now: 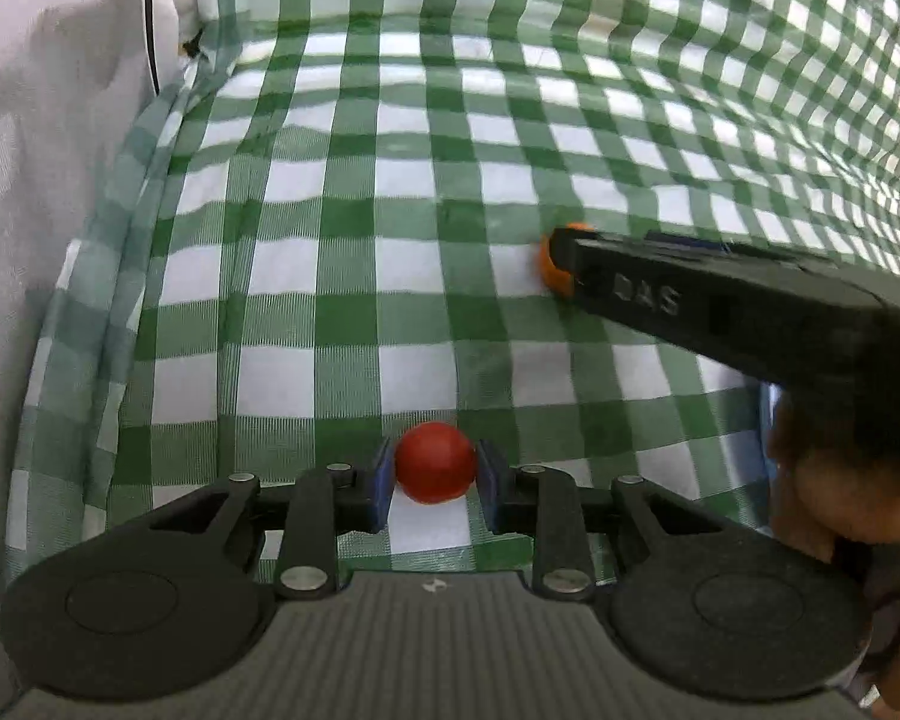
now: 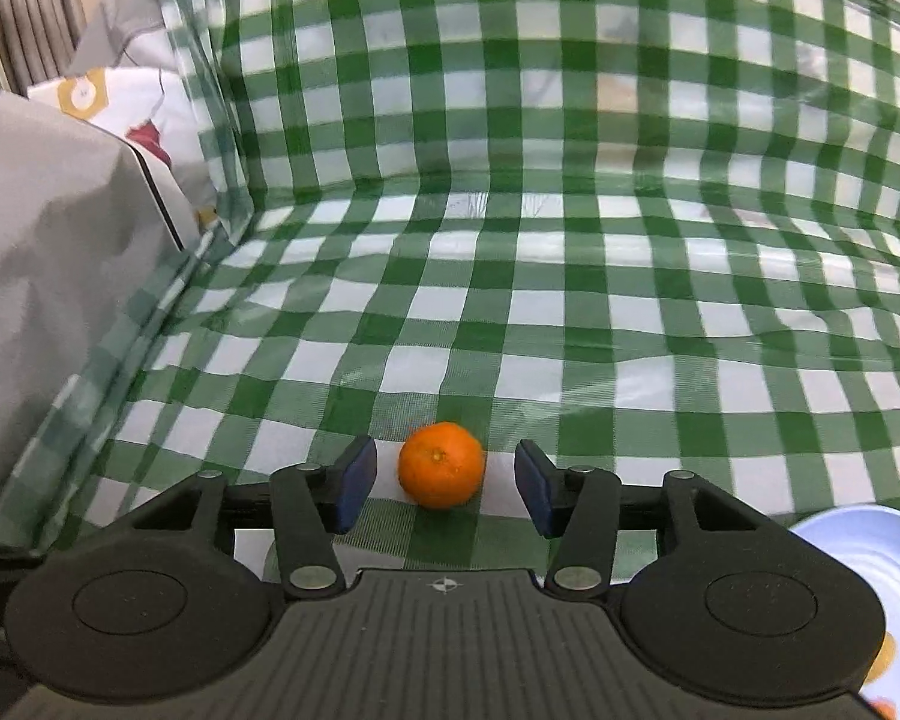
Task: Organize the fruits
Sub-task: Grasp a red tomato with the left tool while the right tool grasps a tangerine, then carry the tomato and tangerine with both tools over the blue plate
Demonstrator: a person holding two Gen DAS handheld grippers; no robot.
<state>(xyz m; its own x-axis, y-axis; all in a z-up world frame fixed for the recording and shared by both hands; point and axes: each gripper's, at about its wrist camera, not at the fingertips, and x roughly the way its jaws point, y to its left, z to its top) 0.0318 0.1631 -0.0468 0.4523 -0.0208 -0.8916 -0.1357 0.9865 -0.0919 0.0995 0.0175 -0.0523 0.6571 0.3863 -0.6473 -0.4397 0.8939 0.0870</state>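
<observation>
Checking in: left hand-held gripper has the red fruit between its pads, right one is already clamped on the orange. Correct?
Not quite. The right hand-held gripper is open, its pads clear of the orange on both sides, as the right wrist view shows. The red fruit does sit between the left hand-held gripper pads.

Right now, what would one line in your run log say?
left gripper: closing around red fruit | right gripper: open around orange | white plate: near right | fruits on checkered cloth

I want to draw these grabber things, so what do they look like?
Both the left gripper and the right gripper are matte black plastic. Each has two round discs, a ribbed plate with a tiny compass-like mark, silver rivets on thin link bars, and dark blue pads on the fingers. Raised letters on the right one's side look like "DAS". No cables show.
</observation>
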